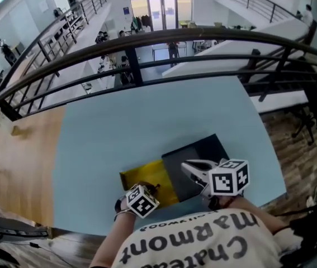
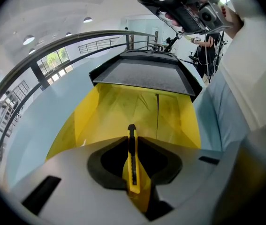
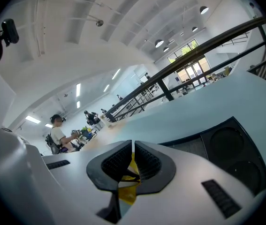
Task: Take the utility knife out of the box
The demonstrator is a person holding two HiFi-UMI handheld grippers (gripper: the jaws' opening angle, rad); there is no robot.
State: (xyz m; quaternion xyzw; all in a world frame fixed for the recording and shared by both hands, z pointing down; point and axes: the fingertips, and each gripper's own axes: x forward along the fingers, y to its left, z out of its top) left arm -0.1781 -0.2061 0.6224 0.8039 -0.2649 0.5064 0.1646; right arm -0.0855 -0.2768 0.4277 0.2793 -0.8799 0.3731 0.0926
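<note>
A yellow utility knife point(image 2: 132, 165) stands on edge between the pads of my left gripper point(image 2: 132, 142), which is shut on it, its dark tip poking out past the fingertips. Right below lies the open yellow box point(image 2: 109, 107), with its dark lid point(image 2: 142, 76) folded away at the far end. In the head view the left gripper point(image 1: 151, 188) hangs over the box point(image 1: 147, 177) near the table's front edge. My right gripper point(image 1: 187, 166) hovers over the lid point(image 1: 203, 152), jaws together. In its own view the right gripper point(image 3: 133, 146) shows a hairline gap with some yellow below.
The box rests on a light blue table point(image 1: 147, 116), its front edge close to the person's body. A wooden top point(image 1: 18, 161) adjoins on the left. A dark railing point(image 1: 147, 41) runs behind the table. People stand far off point(image 3: 57, 135).
</note>
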